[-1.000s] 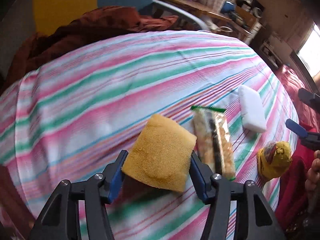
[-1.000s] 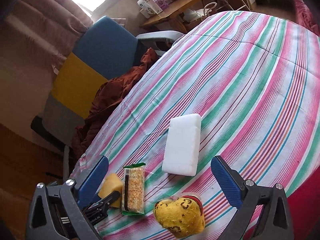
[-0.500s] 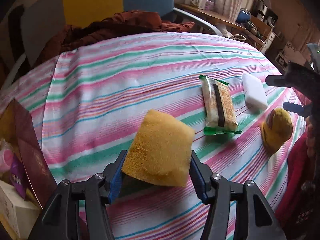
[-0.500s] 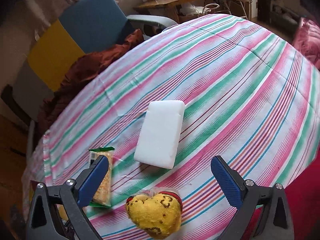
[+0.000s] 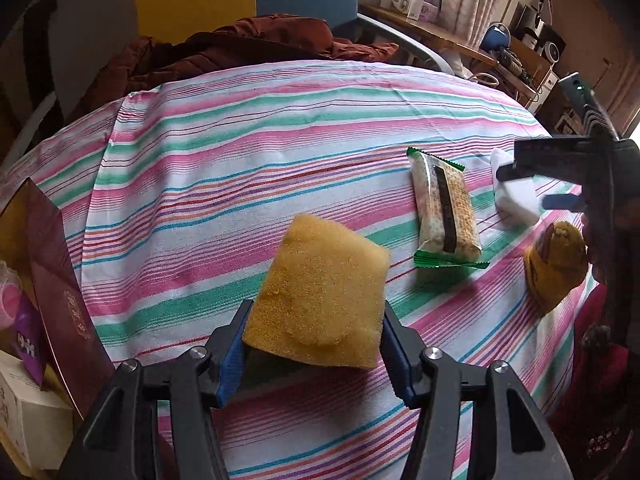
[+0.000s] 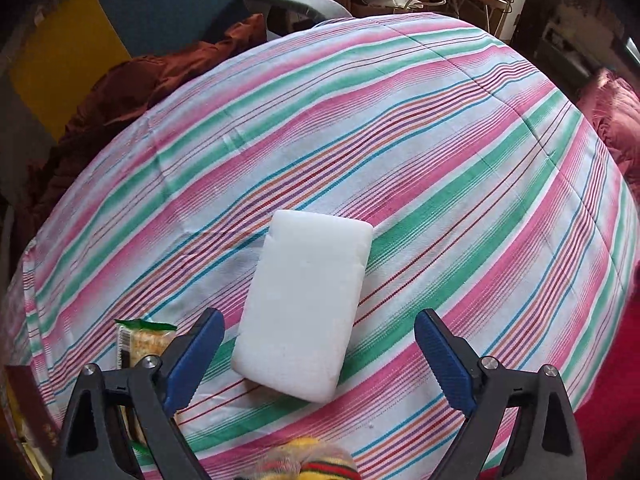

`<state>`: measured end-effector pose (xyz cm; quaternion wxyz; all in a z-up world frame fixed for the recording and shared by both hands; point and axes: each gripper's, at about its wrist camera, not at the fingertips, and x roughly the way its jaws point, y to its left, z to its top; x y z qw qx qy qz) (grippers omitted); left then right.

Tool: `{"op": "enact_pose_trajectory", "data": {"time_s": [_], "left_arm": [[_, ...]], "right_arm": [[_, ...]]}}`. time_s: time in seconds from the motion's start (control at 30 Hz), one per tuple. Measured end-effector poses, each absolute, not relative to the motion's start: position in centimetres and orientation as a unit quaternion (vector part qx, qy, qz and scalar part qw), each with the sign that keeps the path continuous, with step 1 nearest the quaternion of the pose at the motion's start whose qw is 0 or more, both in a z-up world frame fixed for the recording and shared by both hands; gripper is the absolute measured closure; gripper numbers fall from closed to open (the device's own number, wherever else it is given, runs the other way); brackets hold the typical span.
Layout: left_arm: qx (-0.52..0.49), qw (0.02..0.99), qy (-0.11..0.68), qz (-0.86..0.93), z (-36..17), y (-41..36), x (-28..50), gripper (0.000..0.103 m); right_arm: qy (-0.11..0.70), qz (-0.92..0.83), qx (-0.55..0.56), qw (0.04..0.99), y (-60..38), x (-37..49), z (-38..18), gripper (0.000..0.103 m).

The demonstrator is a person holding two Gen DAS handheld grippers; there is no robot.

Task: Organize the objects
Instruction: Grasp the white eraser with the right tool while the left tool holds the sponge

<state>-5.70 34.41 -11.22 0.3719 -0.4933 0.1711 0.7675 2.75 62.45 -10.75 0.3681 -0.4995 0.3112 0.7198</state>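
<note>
My left gripper [image 5: 314, 354] is shut on a yellow sponge [image 5: 320, 298] and holds it above the striped cloth [image 5: 224, 184]. A snack bar in a green-edged wrapper [image 5: 444, 210] lies to its right, then a white foam block [image 5: 516, 196] and a yellow plush toy [image 5: 554, 264]. My right gripper [image 6: 318, 354] is open, low over the near end of the white foam block [image 6: 306, 300], one finger on each side, not touching. The plush toy [image 6: 308, 466] shows at the bottom edge and the snack bar [image 6: 138, 344] behind the left finger.
A dark red box [image 5: 60, 304] and small packages [image 5: 20, 400] stand at the left edge of the cloth. A brown jacket [image 5: 240, 46] lies on a blue and yellow chair [image 6: 160, 4] behind. A wooden desk [image 5: 440, 36] with clutter is at the back right.
My left gripper has drawn back and left with the sponge, so the box has come into view. My right gripper has moved down and forward over the white block.
</note>
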Motion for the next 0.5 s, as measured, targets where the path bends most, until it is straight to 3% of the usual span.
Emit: {"op": "enact_pose_trajectory", "data": {"time_s": [0.1,0.17,0.5], "left_arm": [[-0.493,0.375,0.169,0.767,-11.1,34.1,-5.7,0.046],[-0.497,0.381,0.159,0.763,-10.8,33.7,-5.6,0.046],[-0.475,0.4,0.145,0.77,-8.1,32.2,-3.3,0.046]], "right_arm": [[0.296,0.726,-0.508,0.356,62.3,2.5,-11.3,0.039],[0.286,0.739,-0.502,0.347,61.8,2.6,-10.6,0.046],[0.257,0.799,-0.448,0.309,59.4,2.7,-6.8,0.046]]}}
